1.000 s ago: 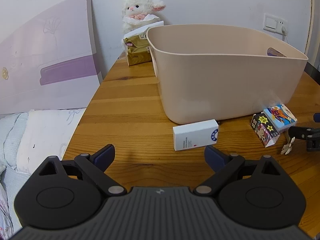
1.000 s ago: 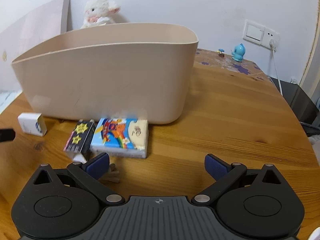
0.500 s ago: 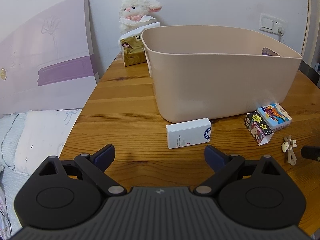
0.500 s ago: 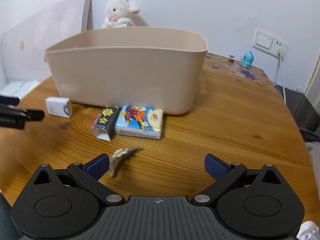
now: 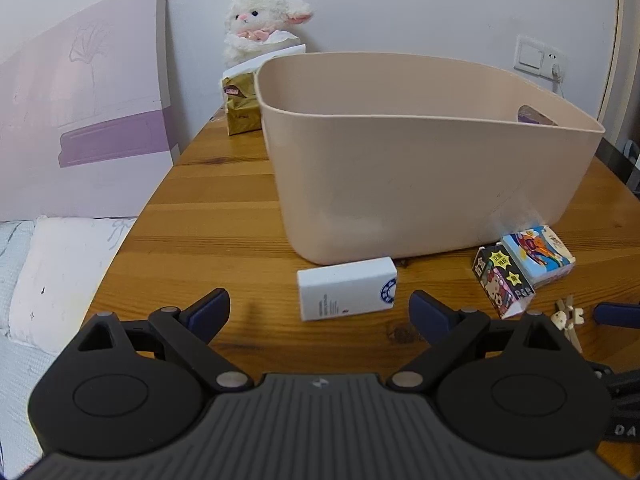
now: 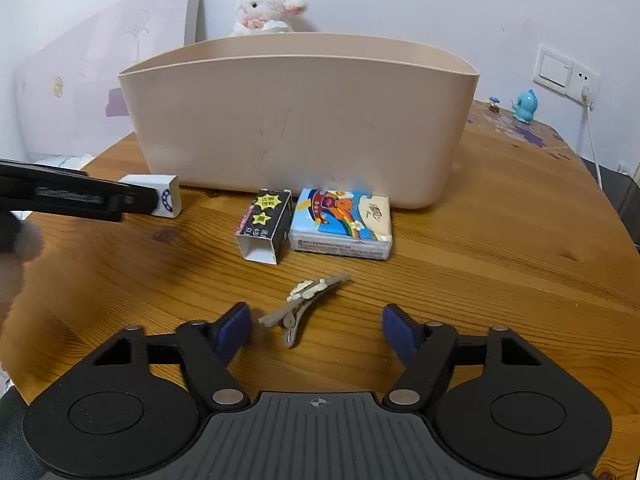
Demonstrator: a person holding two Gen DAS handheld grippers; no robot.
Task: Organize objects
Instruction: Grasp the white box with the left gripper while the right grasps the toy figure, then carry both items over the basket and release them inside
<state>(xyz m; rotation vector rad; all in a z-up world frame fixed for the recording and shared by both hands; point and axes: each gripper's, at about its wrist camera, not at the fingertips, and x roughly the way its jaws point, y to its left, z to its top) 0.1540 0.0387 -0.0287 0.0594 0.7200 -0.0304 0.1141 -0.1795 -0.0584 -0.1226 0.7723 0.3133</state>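
Note:
A beige plastic bin stands on the wooden table. In front of it lie a white box, a black star-print box and a cartoon tissue pack. My left gripper is open, and the white box sits just ahead of its fingertips. In the right wrist view a metal hair clip lies between the fingers of my right gripper. Its jaws are closing, and the pads stand apart from the clip. The black box and tissue pack lie beyond the clip.
A plush lamb and a gold tissue packet stand behind the bin by the wall. A pink and purple board leans at the left over bedding. A blue figurine and a wall socket are at the far right.
My right gripper has drawn back from the bin, so the hair clip now lies between its fingers, which have narrowed. The left gripper has barely moved.

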